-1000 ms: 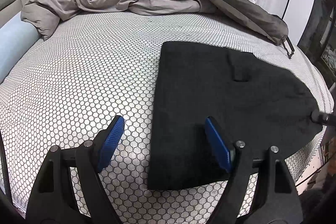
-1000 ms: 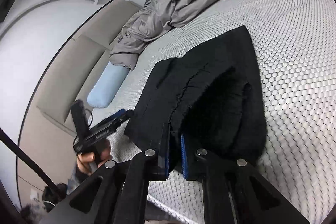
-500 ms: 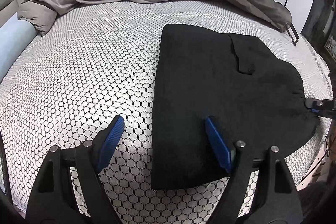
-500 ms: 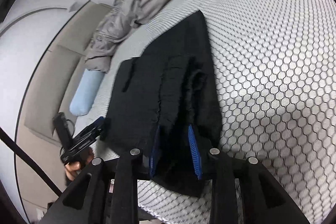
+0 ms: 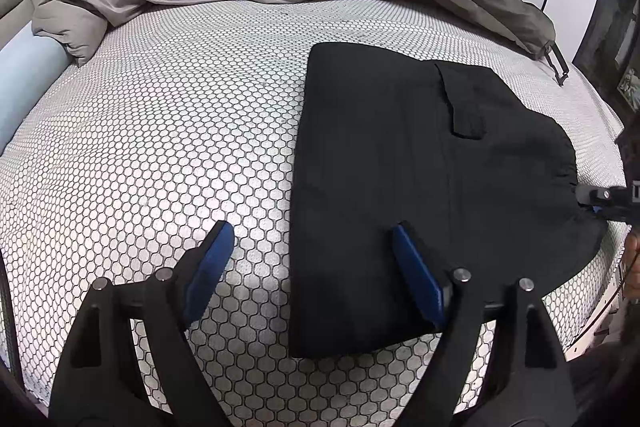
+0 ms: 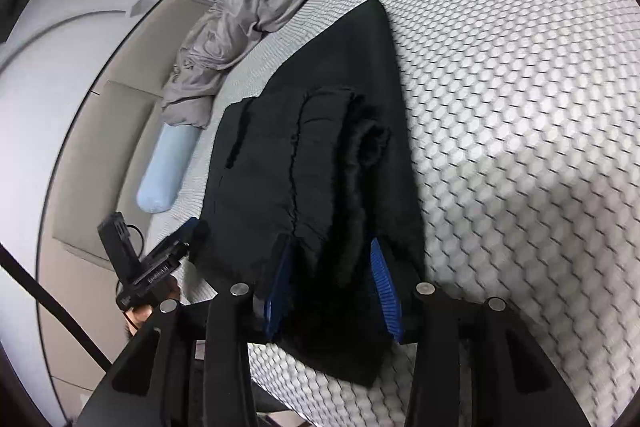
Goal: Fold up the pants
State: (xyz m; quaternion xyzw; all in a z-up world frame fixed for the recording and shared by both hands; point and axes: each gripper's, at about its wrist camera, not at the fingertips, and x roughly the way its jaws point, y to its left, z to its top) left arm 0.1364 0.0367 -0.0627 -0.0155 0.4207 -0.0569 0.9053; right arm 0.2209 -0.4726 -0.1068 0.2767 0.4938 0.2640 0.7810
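The black pants (image 5: 420, 187) lie folded flat on the honeycomb-patterned bed (image 5: 160, 147), under the left gripper's (image 5: 312, 271) right finger and between the right gripper's (image 6: 332, 283) spread fingers. Both jaws stand wide, holding nothing. Best now, I judge — lift straight away without snagging the gathered waistband (image 6: 360, 163).

The black pants (image 6: 320, 131) lie folded on the bed (image 6: 520, 107), whose cover carries a honeycomb pattern. The right hand-held gripper (image 6: 332, 287) stands spread at the near end of the pants, its blue pads (image 6: 384, 291) on either side of a raised fold. Beyond the far end of the pants sits a rumpled grey duvet (image 6: 248, 11). Left of the pants lie a pale blue bolster (image 6: 168, 171) and the left hand-held gripper (image 6: 176, 247).
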